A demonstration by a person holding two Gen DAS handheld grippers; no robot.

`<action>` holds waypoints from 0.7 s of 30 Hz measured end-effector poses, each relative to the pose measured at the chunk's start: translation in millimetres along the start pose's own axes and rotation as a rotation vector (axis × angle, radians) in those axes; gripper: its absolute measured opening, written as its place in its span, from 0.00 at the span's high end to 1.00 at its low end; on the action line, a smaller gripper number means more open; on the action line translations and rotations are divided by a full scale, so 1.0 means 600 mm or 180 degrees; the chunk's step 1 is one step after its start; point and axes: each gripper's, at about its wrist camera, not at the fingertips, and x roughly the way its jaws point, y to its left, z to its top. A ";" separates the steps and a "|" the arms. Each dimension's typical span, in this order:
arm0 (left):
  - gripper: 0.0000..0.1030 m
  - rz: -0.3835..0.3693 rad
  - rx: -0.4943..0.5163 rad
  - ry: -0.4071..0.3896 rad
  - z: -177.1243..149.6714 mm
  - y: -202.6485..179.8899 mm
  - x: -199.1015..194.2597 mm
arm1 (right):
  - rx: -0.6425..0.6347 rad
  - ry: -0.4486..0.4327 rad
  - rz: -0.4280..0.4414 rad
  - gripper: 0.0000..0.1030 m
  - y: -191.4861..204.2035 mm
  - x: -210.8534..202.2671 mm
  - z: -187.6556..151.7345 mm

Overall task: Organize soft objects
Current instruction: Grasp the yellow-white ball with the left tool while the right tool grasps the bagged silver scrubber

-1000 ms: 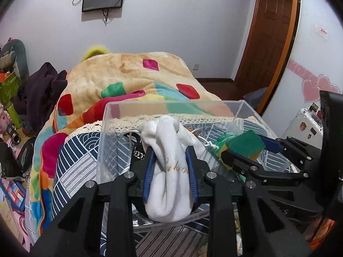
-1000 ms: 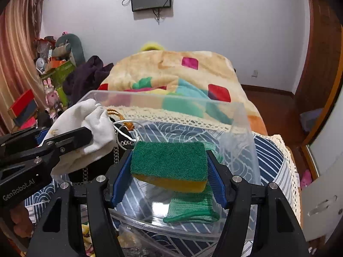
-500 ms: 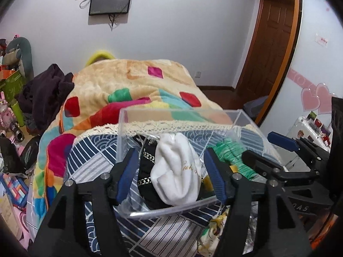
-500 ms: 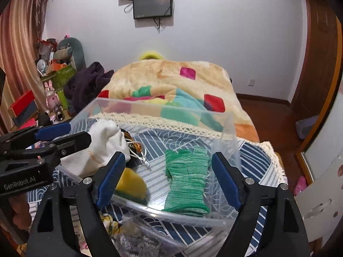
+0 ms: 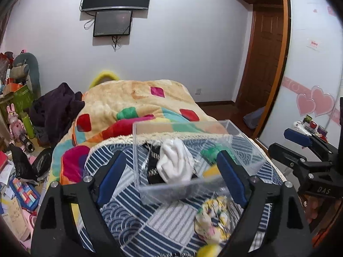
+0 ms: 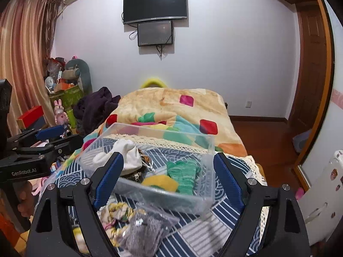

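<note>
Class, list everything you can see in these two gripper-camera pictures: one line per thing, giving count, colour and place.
Bin: one, clear plastic, on the striped cloth.
Sock: one, white, in the bin's left part.
Sponge: one, yellow side showing, inside the bin near its front wall.
Glove: one, green knit, in the bin's right part.
Striped cloth: one, blue and white, under the bin.
Floral cloth: one, yellow and white, in front of the bin.
Blanket: one, multicoloured, behind the bin.
Screens: two, black, on the wall.
Left gripper: one, black with blue pads, jaws wide apart, holding nothing.
Right gripper: same, also holding nothing.
</note>
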 end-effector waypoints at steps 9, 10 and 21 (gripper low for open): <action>0.15 -0.0221 -0.0002 0.0400 -0.086 -0.022 -0.005 | 0.0108 0.0254 0.0059 0.18 -0.005 0.007 -0.062; 0.15 -0.0255 -0.0009 0.0439 -0.095 -0.026 -0.005 | 0.0119 0.0308 0.0063 0.18 -0.004 0.013 -0.070; 0.22 -0.0369 -0.0109 0.0752 -0.178 -0.047 0.006 | 0.0349 0.0733 0.0276 0.19 -0.006 0.034 -0.149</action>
